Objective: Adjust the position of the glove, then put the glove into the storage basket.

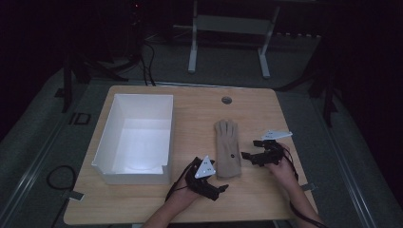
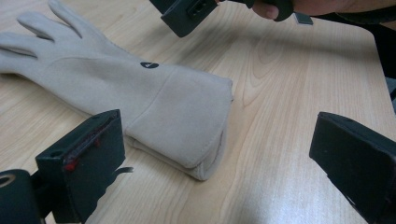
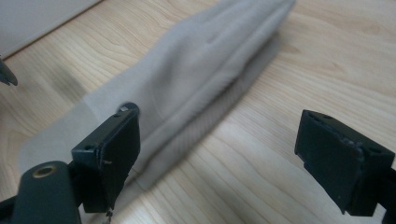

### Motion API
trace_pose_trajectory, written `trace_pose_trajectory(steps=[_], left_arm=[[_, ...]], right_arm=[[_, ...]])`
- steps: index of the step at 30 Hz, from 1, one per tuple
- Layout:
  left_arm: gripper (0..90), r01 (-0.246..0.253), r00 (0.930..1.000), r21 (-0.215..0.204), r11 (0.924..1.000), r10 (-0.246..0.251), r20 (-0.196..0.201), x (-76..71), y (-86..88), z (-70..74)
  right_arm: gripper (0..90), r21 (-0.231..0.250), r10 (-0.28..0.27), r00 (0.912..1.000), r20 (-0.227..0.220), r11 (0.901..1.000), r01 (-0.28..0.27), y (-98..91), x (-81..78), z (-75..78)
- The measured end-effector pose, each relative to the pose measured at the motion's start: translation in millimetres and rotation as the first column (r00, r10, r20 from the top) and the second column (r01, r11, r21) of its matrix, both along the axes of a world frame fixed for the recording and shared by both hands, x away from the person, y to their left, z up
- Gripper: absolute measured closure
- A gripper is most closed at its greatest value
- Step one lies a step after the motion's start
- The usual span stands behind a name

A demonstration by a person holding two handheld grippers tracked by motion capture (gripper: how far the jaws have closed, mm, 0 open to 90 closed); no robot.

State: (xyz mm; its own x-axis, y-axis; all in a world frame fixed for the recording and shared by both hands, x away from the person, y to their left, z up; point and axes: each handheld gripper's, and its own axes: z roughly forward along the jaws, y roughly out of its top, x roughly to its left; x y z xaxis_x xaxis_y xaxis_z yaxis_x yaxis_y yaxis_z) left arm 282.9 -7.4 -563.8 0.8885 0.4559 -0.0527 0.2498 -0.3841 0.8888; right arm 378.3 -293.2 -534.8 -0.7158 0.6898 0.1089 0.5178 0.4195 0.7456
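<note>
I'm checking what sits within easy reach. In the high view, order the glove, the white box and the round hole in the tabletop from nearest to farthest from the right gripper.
From the right gripper:
1. Glove, just beside it toward the table's middle.
2. Round hole, near the table's far edge.
3. White box, across the table on the left side.

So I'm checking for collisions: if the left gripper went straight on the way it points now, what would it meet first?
Most likely the cuff end of the beige glove, lying just ahead between the open jaws of the left gripper. The right gripper sits farther on, though depth is hard to judge.
</note>
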Motion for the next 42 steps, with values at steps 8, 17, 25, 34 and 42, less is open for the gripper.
trace_pose_trajectory(steps=[8,17,25,34,42], left_arm=[[10.4,0.028,0.9991,0.043,0.9987,-0.027,-0.032,13.8,-6.0,-2.5],[19.0,0.088,0.9961,0.112,0.9897,-0.087,-0.012,19.1,-19.5,0.1],[33.0,0.127,0.9918,0.151,0.9803,-0.124,-0.033,32.6,-28.3,-1.5],[39.3,0.154,0.9872,0.192,0.9692,-0.142,-0.072,40.5,-26.4,-6.2],[37.8,0.168,0.9856,0.231,0.9584,-0.168,-0.018,34.7,-25.8,-9.3]], right_arm=[[11.9,0.022,-0.042,0.9990,-0.014,0.9989,0.043,-11.6,5.6,2.1],[25.7,0.069,-0.082,0.9967,-0.002,0.9943,0.082,8.0,31.2,18.2],[27.4,0.078,-0.112,0.9898,-0.088,0.9898,0.119,42.6,73.1,8.3],[29.4,0.015,-0.136,0.9695,-0.204,0.9897,0.142,61.6,94.3,-18.5],[56.8,0.013,-0.048,0.9785,-0.201,0.9986,0.052,69.6,90.0,-21.0]])
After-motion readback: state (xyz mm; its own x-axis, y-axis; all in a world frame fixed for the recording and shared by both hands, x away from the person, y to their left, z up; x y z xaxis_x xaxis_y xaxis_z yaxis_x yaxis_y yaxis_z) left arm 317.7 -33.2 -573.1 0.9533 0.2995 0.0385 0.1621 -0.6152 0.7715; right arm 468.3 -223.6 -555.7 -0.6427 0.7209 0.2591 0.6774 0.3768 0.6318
